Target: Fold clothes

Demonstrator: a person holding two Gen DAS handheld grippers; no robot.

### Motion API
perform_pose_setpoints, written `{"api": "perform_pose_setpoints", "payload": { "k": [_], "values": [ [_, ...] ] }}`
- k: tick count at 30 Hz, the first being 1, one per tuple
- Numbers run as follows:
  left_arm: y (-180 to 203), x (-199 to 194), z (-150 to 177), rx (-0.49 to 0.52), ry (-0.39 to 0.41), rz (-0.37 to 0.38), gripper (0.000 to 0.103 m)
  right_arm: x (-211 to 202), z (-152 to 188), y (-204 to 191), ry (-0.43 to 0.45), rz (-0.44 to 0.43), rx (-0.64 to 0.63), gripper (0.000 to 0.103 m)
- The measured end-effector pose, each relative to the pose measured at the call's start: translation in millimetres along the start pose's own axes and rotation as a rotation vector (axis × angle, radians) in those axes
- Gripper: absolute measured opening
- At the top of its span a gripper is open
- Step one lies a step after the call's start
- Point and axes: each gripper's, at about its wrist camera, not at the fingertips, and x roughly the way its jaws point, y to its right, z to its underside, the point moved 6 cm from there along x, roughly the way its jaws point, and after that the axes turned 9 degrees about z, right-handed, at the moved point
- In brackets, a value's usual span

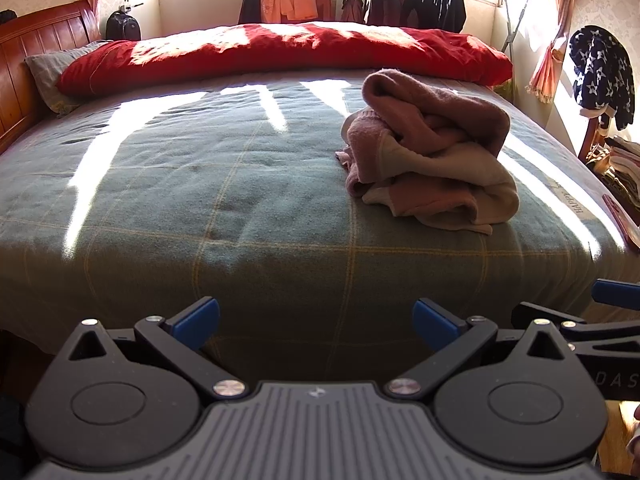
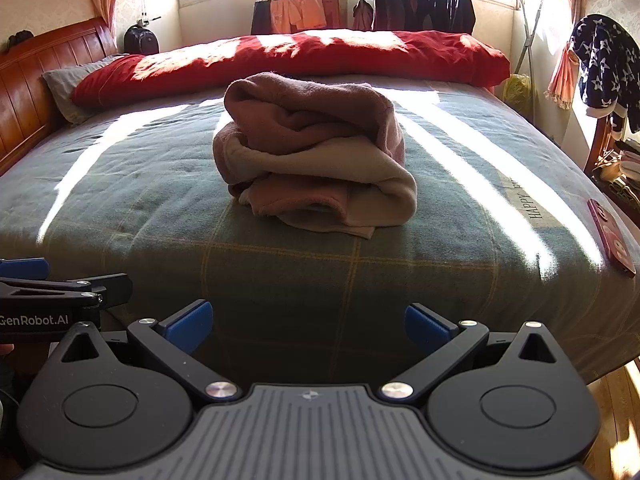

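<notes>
I have both grippers held back off the near edge of the bed, side by side and level, so each camera takes in the whole work surface before I commit to a reach. The left gripper has its fingers spread wide with nothing between them; the right gripper is the same, wide and empty. Keeping them apart like this makes sense to me: the next move, as I judge it, is to go in and take hold of cloth, and wide fingers can pinch an edge without a reset.

The thing to fold is one bundle, a pink and cream garment, heaped in a loose crumpled mound on the green checked blanket, nearer the right edge of the bed than the left and about midway between the near edge and the red duvet that lies along the far edge. I count one garment on the bed to work on, though I cannot tell whether the mound is one piece or two pieces tangled together. Nothing is folded yet, so I put the task at its start.

One red phone lies at the right edge of the bed, well apart from the mound, and one grey pillow sits at the far left corner.
</notes>
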Motion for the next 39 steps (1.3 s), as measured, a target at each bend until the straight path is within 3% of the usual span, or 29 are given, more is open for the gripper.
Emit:
{"api": "perform_pose_setpoints", "payload": {
  "k": [17,26,39],
  "values": [
    [0,3,-1,0.0,0.0,-0.008,0.103,3,0,-1,-0.004,-0.022,0.005,0.103],
    [-3,1,-9,0.011,0.066,-0.05,0.103,14,-3,-3,-0.016,-0.054,0.013,0.103],
    [0,30,-14,0.01,-0.003,0.029,0.103,30,-16,8,0.0,-0.094,0.015,0.103]
  ]
}}
